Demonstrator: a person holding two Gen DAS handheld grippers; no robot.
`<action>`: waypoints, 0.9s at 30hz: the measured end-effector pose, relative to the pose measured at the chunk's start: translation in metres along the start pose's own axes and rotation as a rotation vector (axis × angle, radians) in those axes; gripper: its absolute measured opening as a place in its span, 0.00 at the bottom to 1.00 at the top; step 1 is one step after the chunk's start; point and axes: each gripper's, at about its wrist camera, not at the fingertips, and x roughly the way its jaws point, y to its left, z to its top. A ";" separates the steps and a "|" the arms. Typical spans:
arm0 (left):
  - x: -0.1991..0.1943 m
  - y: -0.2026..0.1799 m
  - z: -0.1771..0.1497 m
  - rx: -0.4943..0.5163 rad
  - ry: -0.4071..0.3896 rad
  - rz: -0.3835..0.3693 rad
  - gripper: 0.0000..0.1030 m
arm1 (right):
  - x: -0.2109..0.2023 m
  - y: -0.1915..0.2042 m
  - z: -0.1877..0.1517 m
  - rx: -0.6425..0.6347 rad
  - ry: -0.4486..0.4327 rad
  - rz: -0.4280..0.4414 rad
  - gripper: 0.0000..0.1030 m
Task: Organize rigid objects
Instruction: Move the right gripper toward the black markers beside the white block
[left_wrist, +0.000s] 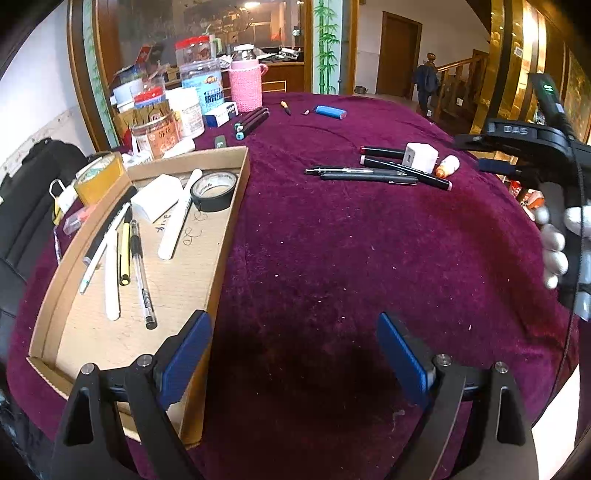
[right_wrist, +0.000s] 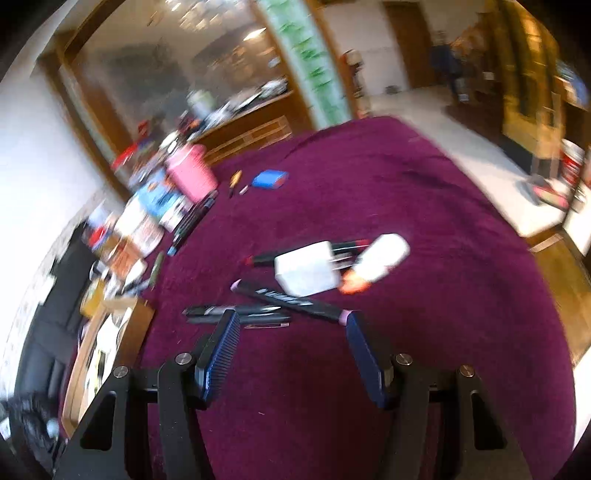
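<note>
At far left, the cardboard tray (left_wrist: 221, 236) on the maroon cloth (left_wrist: 332, 258) holds pens, a white block and a tape roll (left_wrist: 214, 190); its near corner is hidden behind the left gripper (left_wrist: 295, 354), whose jaws are spread and empty. Mid-table lie black pens (left_wrist: 365, 175), a white charger (left_wrist: 421, 157) and a small bottle (left_wrist: 448, 166). The right wrist view is motion-blurred; the right gripper (right_wrist: 291, 354) hangs released just before them.
</note>
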 end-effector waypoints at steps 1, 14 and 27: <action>0.001 0.002 0.001 -0.006 0.003 -0.021 0.88 | 0.008 0.003 0.002 -0.009 0.019 0.002 0.62; 0.012 0.014 0.007 -0.046 0.017 -0.127 0.88 | 0.090 0.011 0.000 -0.022 0.238 0.118 0.62; 0.009 0.005 0.007 -0.044 0.013 -0.234 0.88 | 0.086 0.027 -0.006 0.007 0.214 -0.003 0.27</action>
